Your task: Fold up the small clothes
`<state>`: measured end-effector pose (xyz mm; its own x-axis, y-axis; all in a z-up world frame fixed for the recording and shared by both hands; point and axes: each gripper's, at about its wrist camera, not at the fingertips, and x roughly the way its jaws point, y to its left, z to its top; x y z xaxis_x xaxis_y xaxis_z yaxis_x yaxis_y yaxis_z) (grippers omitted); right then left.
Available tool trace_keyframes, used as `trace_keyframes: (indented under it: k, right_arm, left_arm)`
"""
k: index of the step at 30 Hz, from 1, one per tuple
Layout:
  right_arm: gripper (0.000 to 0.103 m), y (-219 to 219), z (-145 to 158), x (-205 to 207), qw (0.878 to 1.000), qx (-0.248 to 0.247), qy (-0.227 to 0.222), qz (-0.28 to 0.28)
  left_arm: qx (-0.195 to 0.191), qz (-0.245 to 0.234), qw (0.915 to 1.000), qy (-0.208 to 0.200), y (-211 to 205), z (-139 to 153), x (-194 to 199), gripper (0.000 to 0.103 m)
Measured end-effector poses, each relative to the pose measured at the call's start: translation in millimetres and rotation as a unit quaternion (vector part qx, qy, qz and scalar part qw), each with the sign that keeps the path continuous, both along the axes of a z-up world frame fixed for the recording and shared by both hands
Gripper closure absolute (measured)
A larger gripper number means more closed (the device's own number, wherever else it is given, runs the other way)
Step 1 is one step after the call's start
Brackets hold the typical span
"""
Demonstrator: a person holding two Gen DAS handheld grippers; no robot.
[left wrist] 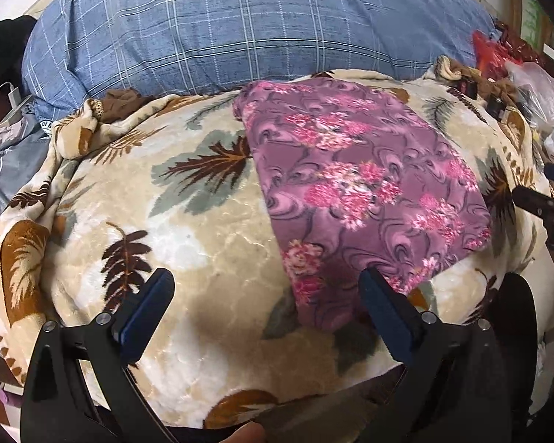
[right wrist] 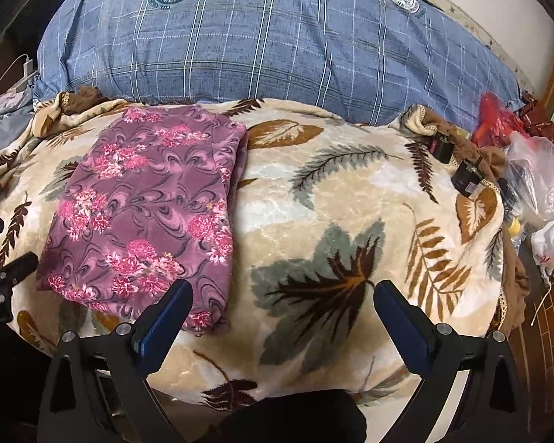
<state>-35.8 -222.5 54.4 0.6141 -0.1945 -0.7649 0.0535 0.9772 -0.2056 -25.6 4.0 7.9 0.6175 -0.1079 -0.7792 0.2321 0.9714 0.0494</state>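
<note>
A purple garment with pink flowers lies folded in a flat oblong on the beige leaf-print blanket. In the right wrist view the same garment sits left of centre on the blanket. My left gripper hovers open over the blanket, its right finger just at the garment's near edge. My right gripper is open too, its left finger over the garment's near right corner. Neither holds anything. Part of the right gripper shows at the right edge of the left wrist view.
A big blue checked pillow lies behind the blanket. Plastic bags and a red packet crowd the right side, with small black items at the blanket's edge. A white charger and cable lie at the left. A thumb shows below.
</note>
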Motion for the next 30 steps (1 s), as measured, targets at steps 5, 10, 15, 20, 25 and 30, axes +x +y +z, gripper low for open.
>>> trace_keyframes:
  k: [5,10,15,20,25,30]
  right_arm:
    - [0.003,-2,6,-4,1.0,-0.002,-0.012,0.002]
    - [0.003,-7,6,-7,1.0,0.009,-0.012,0.0]
    - [0.003,-7,4,-10,1.0,0.014,-0.009,0.002]
    - [0.003,-6,2,-12,1.0,0.014,-0.006,0.008]
    - [0.003,-7,2,-12,1.0,0.02,-0.006,0.008]
    - [0.003,-11,2,-12,1.0,0.027,-0.004,0.004]
  left_arm:
    - [-0.001,-0.01,1.0,-0.003,-8,5,-5,0.002]
    - [-0.006,-0.012,0.9999,-0.01,-9,13,-9,0.002]
    - [-0.008,-0.006,0.9999,-0.01,-9,15,-10,0.002]
    - [-0.008,-0.011,0.9998,-0.012,-11,15,-12,0.002]
    - [-0.015,-0.019,0.9997,-0.008,-14,16,-15,0.002]
    - [-0.023,-0.02,0.9996,0.0,-15,15,-14,0.002]
